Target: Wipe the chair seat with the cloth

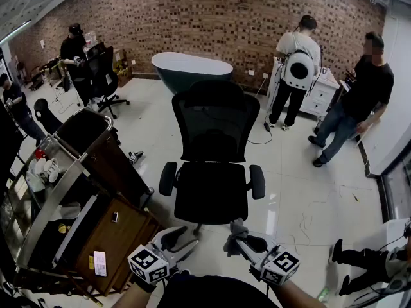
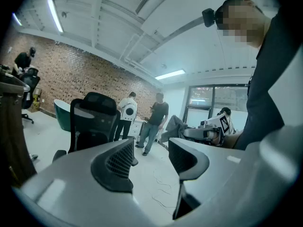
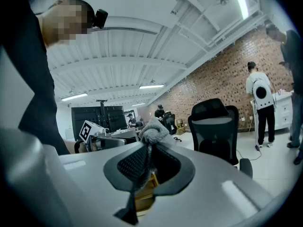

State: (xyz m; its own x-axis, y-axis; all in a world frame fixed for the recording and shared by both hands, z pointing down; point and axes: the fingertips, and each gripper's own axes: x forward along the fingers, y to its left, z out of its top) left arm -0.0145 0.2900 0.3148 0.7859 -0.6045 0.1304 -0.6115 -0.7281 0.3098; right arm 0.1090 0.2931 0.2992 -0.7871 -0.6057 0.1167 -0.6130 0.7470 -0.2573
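Observation:
A black mesh office chair (image 1: 214,147) stands in front of me, its seat (image 1: 210,201) bare. My right gripper (image 1: 239,231) sits just short of the seat's front edge, shut on a grey cloth (image 1: 234,237) that bunches above the jaws. The same cloth (image 3: 152,131) sticks up between the closed jaws in the right gripper view, with the chair (image 3: 215,129) off to the right. My left gripper (image 1: 183,237) is open and holds nothing, near the seat's front left. In the left gripper view the chair (image 2: 92,125) stands at the left.
A metal cart (image 1: 70,172) with a wooden cabinet (image 1: 115,236) stands close on the left. A tub (image 1: 191,69) is behind the chair. Two people (image 1: 295,69) stand at the back right, others at the left by a second chair (image 1: 103,76). A cable (image 1: 308,217) lies on the floor.

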